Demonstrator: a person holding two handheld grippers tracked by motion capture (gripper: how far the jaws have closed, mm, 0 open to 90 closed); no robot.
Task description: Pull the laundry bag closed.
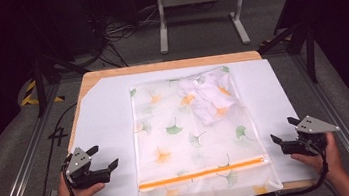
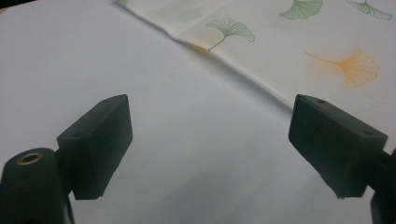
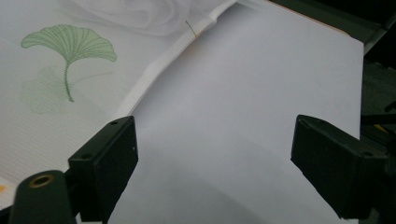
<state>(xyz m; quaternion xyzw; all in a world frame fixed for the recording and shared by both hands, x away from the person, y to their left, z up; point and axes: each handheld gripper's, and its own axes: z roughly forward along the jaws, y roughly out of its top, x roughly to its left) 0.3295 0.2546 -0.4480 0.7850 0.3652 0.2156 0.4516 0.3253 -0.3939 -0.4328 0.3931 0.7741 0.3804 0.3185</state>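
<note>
A translucent mesh laundry bag (image 1: pixel 188 141) printed with green and orange ginkgo leaves lies flat on the white sheet (image 1: pixel 103 111), its orange zipper (image 1: pixel 202 173) running across near the front edge. A white garment (image 1: pixel 207 96) sits bunched inside the bag's far right corner. My left gripper (image 1: pixel 103 157) rests open on the sheet left of the bag, whose edge (image 2: pixel 233 63) crosses ahead of the jaws. My right gripper (image 1: pixel 284 130) is open on the sheet to the right of the bag, and the bag's edge (image 3: pixel 140 88) lies just left of its jaws.
The white sheet covers a wooden table (image 1: pixel 168 65) whose rim shows at the back. Metal frame rails (image 1: pixel 20 167) run along both sides. A grey stand (image 1: pixel 199 9) and cables (image 1: pixel 119 31) lie on the floor beyond the table.
</note>
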